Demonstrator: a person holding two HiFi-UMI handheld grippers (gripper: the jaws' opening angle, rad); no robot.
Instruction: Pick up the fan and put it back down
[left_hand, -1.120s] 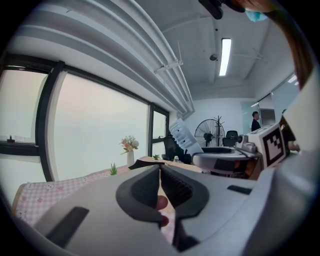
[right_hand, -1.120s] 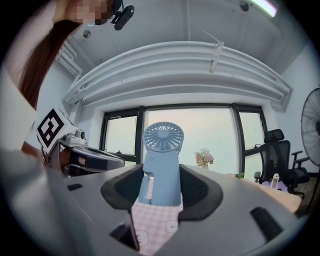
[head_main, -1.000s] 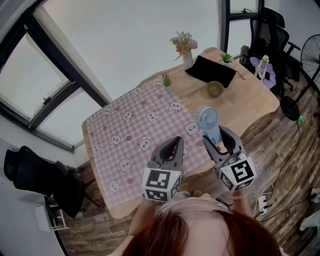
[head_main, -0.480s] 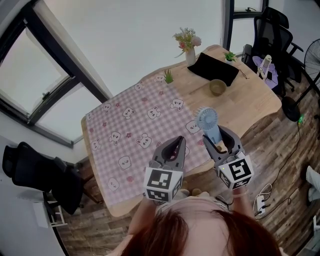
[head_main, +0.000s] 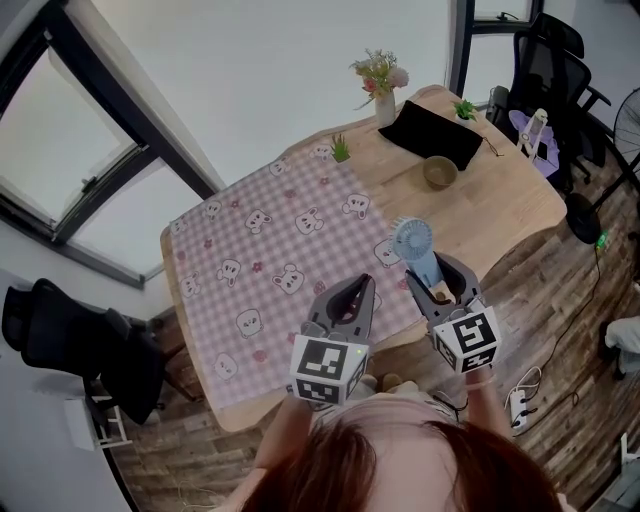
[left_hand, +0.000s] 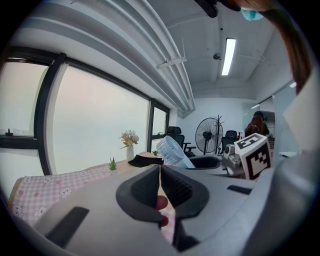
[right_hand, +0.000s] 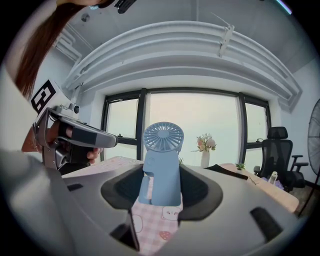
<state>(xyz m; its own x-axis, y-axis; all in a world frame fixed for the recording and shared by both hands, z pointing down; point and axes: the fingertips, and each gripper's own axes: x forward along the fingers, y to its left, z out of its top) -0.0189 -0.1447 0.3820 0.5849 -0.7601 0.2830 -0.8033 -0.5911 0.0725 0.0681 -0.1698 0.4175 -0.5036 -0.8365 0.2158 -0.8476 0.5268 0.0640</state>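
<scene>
The light blue hand fan (head_main: 413, 242) stands upright between the jaws of my right gripper (head_main: 438, 280), which is shut on its handle. In the right gripper view the fan (right_hand: 162, 160) fills the gap of that gripper (right_hand: 162, 187), its round grille on top, with pink checked cloth showing below its base. My left gripper (head_main: 362, 287) hangs beside it to the left, over the near edge of the tablecloth (head_main: 280, 250). Its jaws (left_hand: 160, 172) are shut with nothing between them. The fan (left_hand: 172, 151) also shows from the left gripper view.
The wooden table (head_main: 490, 205) carries a flower vase (head_main: 383, 88), a black pouch (head_main: 432, 135), a small bowl (head_main: 438, 172) and two little plants (head_main: 340, 150). Black office chairs (head_main: 555, 70) and a floor fan (head_main: 590, 215) stand at the right, another chair (head_main: 70, 350) at the left.
The head view has shifted slightly. Both grippers keep their places, and the fan stays in the right one.
</scene>
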